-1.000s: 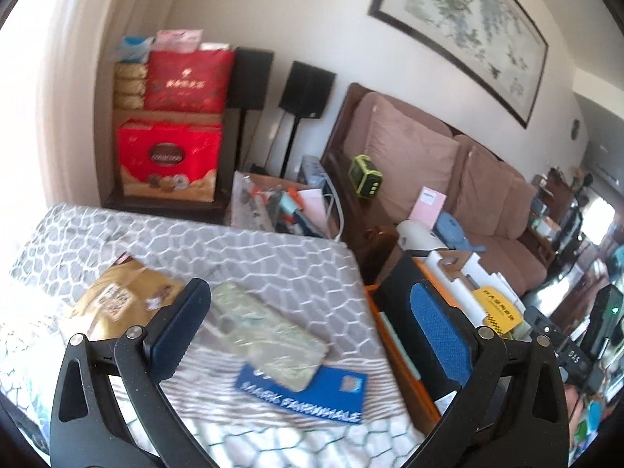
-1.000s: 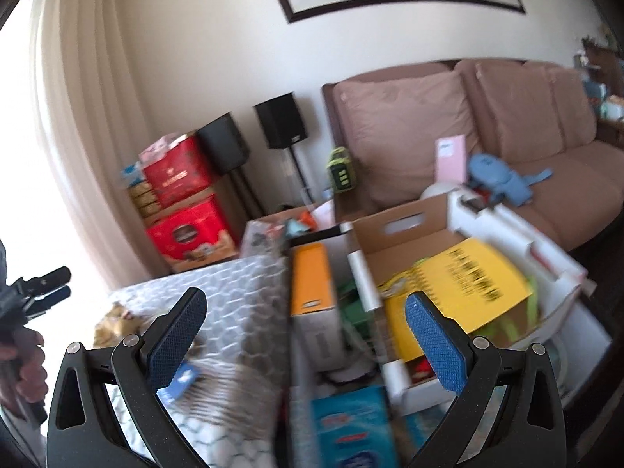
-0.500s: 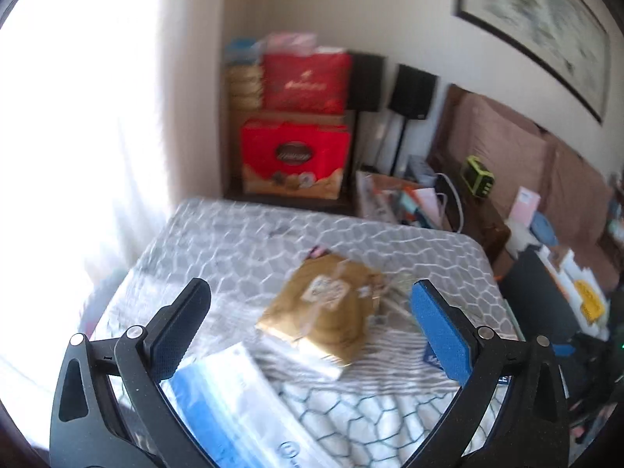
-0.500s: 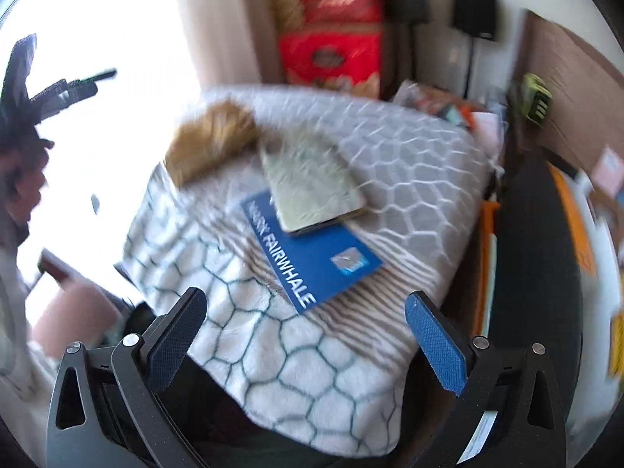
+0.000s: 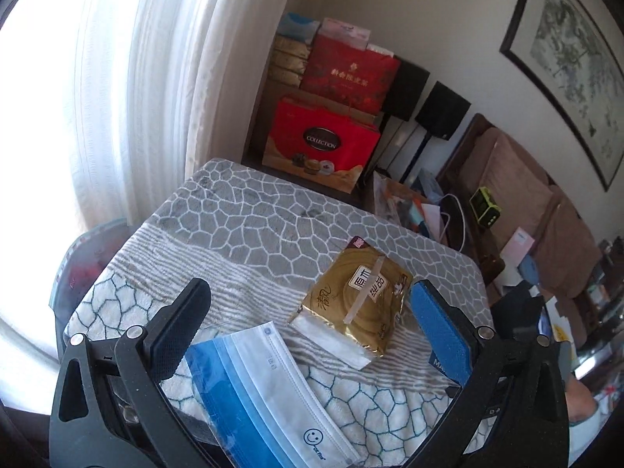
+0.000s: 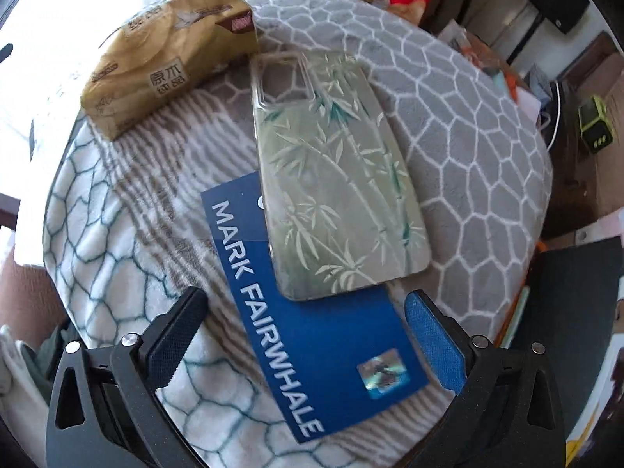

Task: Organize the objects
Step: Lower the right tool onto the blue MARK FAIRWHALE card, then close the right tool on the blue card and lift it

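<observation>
A small table under a grey and white patterned cloth [image 5: 253, 226] carries the objects. My left gripper [image 5: 308, 323] is open above a bag of blue face masks [image 5: 265, 394] at the near edge, with a gold tissue pack [image 5: 351, 304] just beyond it. My right gripper [image 6: 304, 331] is open, low over a blue card box [image 6: 327, 335] printed MARK FAIRWHALE. A clear phone case with a bamboo print [image 6: 335, 179] lies partly on that box. In the right wrist view the tissue pack [image 6: 167, 54] sits at the far left of the cloth [image 6: 468, 148].
Red gift boxes [image 5: 323, 144] are stacked against the wall behind the table, beside a white curtain [image 5: 128, 78] and two black speakers [image 5: 440, 113]. A brown sofa [image 5: 518, 191] and cluttered boxes stand to the right. A dark case [image 6: 569, 292] stands close to the table's right side.
Both grippers swung away from the sofa and boxes, then down over the table. The right one dropped close above the blue box and phone case; the left now frames the masks and tissue pack.
</observation>
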Motion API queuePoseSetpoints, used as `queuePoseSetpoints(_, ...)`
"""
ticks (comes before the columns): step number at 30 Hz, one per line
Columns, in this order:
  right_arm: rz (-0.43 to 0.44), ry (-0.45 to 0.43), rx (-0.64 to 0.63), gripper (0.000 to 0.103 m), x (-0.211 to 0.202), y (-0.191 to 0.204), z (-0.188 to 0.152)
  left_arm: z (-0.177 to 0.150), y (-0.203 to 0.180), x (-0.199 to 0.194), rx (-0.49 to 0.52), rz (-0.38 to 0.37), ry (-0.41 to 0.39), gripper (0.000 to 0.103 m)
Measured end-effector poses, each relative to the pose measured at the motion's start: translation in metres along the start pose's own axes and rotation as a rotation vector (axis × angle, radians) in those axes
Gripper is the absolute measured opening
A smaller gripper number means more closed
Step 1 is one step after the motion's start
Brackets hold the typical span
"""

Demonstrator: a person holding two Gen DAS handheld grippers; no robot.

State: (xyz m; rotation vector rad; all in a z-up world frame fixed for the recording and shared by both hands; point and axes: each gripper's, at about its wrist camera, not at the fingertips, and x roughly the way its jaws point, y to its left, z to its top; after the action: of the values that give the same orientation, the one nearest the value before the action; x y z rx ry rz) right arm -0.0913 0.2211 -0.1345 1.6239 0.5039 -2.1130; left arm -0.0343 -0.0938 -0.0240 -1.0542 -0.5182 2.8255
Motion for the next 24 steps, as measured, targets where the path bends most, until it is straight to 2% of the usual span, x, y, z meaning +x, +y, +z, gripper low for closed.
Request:
queuePoseSetpoints(3,0.013,0.003,0.071,0.096,0.0,-0.005,-0.006,-0.001,0.003,0.001,0.008,0.0,-0.001,0.102)
queuePoseSetpoints(5,0.001,0.013,0.094,0.084,-0.003,-0.006,-0.009,-0.001,0.004,-0.002,0.021,-0.001,-0.016,0.102)
queuePoseSetpoints(6,-0.001,0.019,0.104,0.074,-0.007,-0.006,-0.011,-0.001,0.004,-0.004,0.022,-0.003,-0.022,0.102)
queuePoseSetpoints(10,-0.051,0.04,0.089,0.073,-0.012,0.005,-0.016,0.0,0.009,-0.009,0.011,-0.021,-0.036,0.102)
queuePoseSetpoints(16,-0.046,0.016,0.105,0.073,-0.02,0.014,-0.035,0.001,0.011,-0.01,0.004,-0.032,-0.033,0.102)
queuePoseSetpoints(21,-0.048,-0.006,0.15,0.073,-0.034,0.01,-0.068,-0.001,-0.002,-0.009,0.029,-0.057,-0.018,0.102)
queuePoseSetpoints(24,-0.091,-0.039,0.19,0.073,-0.047,0.004,-0.088,-0.004,-0.015,-0.01,0.062,-0.054,-0.021,0.102)
